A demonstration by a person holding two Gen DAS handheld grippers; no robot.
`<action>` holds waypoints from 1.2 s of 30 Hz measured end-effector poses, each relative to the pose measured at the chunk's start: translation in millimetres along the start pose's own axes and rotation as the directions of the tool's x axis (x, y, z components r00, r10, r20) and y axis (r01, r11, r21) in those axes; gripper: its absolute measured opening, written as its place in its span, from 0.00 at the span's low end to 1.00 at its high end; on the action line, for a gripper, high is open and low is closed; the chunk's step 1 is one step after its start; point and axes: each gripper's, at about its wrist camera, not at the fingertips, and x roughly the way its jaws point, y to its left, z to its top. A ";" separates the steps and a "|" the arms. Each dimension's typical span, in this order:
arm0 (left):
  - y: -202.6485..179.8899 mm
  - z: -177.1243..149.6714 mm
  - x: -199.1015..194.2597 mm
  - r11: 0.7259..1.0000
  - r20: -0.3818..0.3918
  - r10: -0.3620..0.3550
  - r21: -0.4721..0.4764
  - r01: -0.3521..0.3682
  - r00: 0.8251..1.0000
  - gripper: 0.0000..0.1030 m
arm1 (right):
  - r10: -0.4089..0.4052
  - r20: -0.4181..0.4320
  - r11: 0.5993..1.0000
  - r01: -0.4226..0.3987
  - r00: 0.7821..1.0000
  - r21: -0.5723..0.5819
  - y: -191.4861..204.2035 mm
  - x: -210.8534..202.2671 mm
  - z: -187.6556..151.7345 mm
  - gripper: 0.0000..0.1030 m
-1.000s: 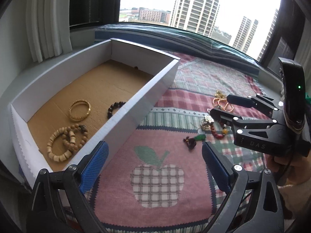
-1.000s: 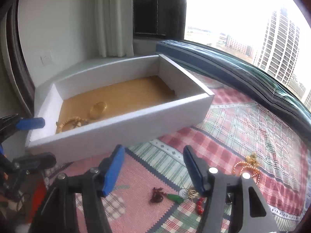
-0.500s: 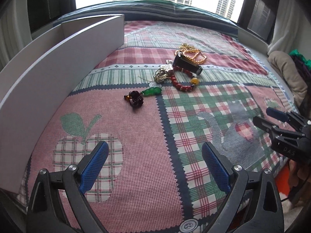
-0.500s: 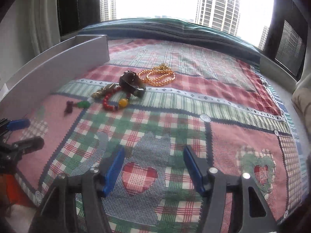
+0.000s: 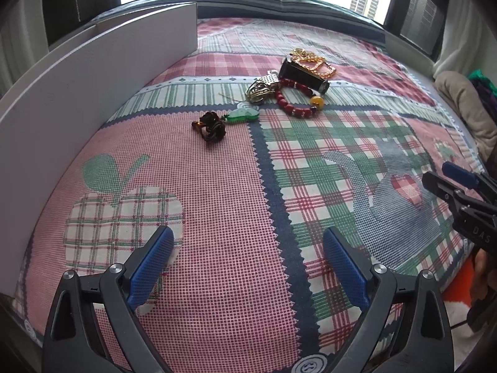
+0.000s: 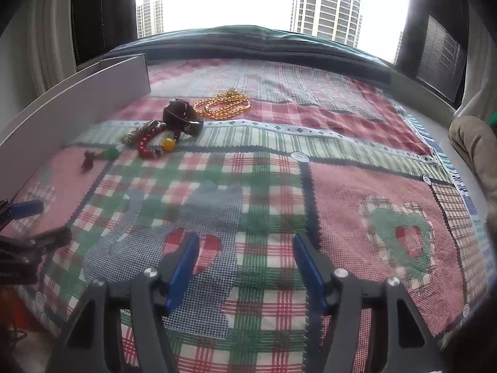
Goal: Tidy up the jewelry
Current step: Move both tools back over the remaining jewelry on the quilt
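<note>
Loose jewelry lies in a cluster on the patchwork cloth: a dark brown knotted piece [image 5: 212, 126], a green pendant [image 5: 243, 114], a red bead bracelet [image 5: 293, 102] with a yellow bead, a silver piece [image 5: 262, 88], a dark bangle [image 5: 303, 74] and a gold chain [image 5: 313, 62]. The cluster also shows in the right wrist view, with the gold chain [image 6: 223, 105] and red bracelet [image 6: 149, 147]. My left gripper [image 5: 248, 258] is open and empty, well short of the cluster. My right gripper [image 6: 243, 267] is open and empty, further back and to the right.
The white box's outer wall [image 5: 93, 71] runs along the left of the cloth; its inside is hidden. A beige cushion [image 5: 466, 102] lies at the right edge. A window sill and dark ledge [image 6: 264, 40] bound the far side.
Both grippers have swung away from the box and pulled back toward the near edge of the cloth. The box interior has left both views. Both stay open and empty.
</note>
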 end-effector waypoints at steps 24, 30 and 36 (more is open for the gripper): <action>-6.8 -5.0 7.4 0.997 -0.027 0.053 0.055 -0.052 0.998 1.00 | -0.013 -0.094 1.000 0.015 0.995 0.016 -3.6 15.9 -5.8 0.62; -6.4 -3.0 8.2 0.997 -0.046 0.052 0.059 -0.049 0.998 1.00 | -0.030 -0.058 0.998 0.033 0.998 0.046 -27.7 14.1 18.7 0.78; -4.6 0.3 8.0 0.997 -0.086 0.034 0.069 -0.028 0.996 0.99 | -0.029 -0.104 0.996 0.038 0.994 0.084 -43.9 40.0 27.3 0.78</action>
